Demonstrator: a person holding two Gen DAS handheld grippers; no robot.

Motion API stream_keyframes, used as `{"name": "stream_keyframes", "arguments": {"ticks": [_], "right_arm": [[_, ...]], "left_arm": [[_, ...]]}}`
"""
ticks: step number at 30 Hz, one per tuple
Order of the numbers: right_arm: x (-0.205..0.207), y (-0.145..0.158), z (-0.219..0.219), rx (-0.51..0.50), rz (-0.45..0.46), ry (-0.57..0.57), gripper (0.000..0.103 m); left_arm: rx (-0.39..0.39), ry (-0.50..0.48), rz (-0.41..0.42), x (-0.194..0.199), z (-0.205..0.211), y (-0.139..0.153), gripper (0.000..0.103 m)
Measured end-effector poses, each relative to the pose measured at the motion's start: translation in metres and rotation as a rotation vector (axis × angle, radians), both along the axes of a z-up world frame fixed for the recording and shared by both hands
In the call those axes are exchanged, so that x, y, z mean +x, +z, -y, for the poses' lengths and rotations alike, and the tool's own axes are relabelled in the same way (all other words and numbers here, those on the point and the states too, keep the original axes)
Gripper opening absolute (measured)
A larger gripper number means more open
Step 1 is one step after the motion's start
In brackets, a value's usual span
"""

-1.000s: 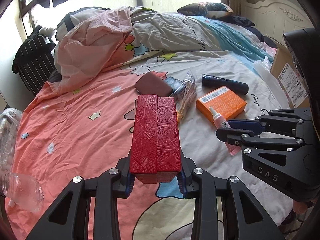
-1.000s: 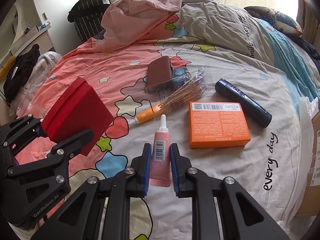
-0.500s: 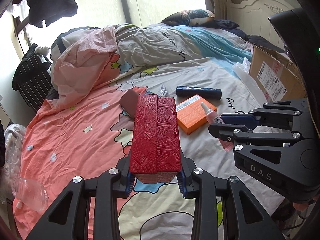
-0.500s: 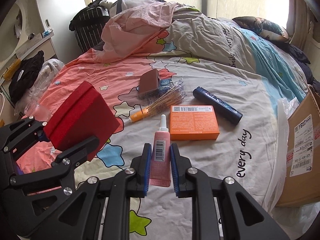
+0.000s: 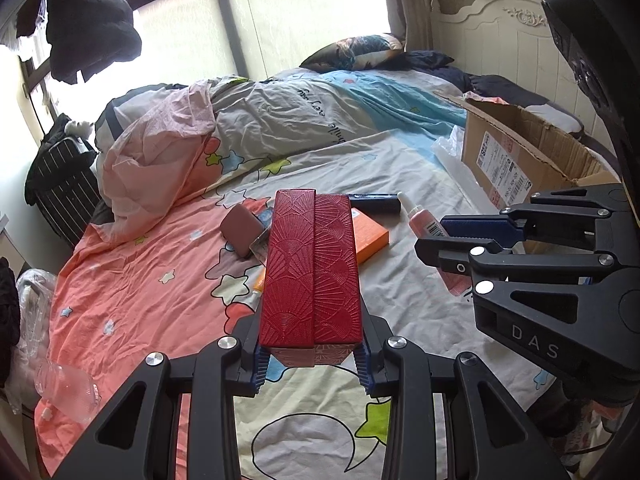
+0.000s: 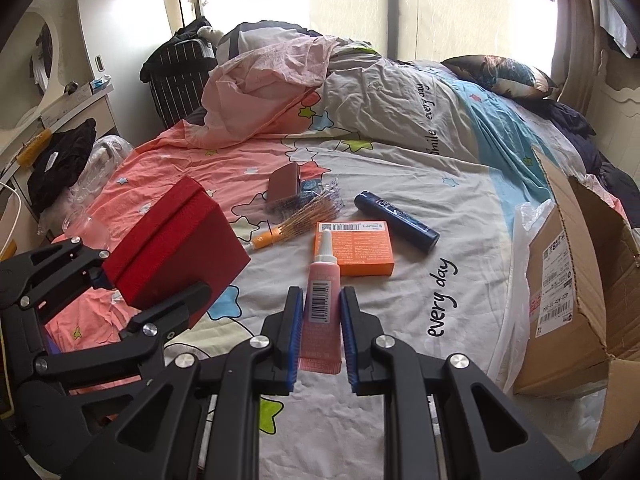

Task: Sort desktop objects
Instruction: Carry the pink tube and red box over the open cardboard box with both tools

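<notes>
Both loads have risen off the bed: left gripper (image 5: 312, 354) clamps box (image 5: 312, 272), right gripper (image 6: 320, 320) pinches tube (image 6: 322, 304), carton-bound (image 6: 580, 280) I'd guess.

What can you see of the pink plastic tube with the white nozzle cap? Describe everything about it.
The pink plastic tube with the white nozzle cap is a soft squeeze tube with a flat crimped bottom end and a white barcode label on its body. The right gripper is shut on its lower half, blue pads pressing both sides. It is held up above the patterned bedsheet, touching nothing else, nozzle pointing forward toward the flat orange cardboard box lying on the bed. The left wrist view shows it side-on.
</notes>
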State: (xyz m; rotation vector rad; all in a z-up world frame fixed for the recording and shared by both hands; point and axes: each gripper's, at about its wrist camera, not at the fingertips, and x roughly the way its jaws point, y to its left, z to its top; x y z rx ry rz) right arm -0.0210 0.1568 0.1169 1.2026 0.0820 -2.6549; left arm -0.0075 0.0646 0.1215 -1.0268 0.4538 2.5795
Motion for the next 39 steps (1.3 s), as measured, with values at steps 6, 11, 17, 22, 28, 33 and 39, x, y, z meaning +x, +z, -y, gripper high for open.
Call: {"name": "stream_keyframes", "arguments": {"ticks": [6,11,17,22,28,33,39], "right_arm": [[0.017,0.015,-0.015,-0.007,-0.036,-0.014,0.018],[0.031,0.026,-0.032,-0.016,-0.064,-0.032,0.018],[0.047,0.036,-0.057,-0.023,-0.092,-0.066,0.018],[0.057,0.04,-0.083,-0.027,-0.105,-0.099,0.018],[0.069,0.045,-0.119,-0.042,-0.12,-0.144,0.018],[0.077,0.047,-0.153,-0.047,-0.131,-0.191,0.018],[0.083,0.046,-0.196,-0.062,-0.136,-0.26,0.018]], "left_arm": [[-0.004,-0.015,-0.028,0.015,-0.015,0.014,0.035],[-0.005,-0.033,-0.044,0.027,-0.03,0.023,0.035],[-0.02,-0.081,-0.048,0.04,-0.058,0.028,0.035],[-0.028,-0.119,-0.055,0.049,-0.086,0.031,0.035],[-0.004,-0.166,-0.065,0.055,-0.12,0.038,0.035],[0.005,-0.206,-0.072,0.058,-0.154,0.043,0.035],[0.002,-0.258,-0.08,0.061,-0.197,0.047,0.035]]}}
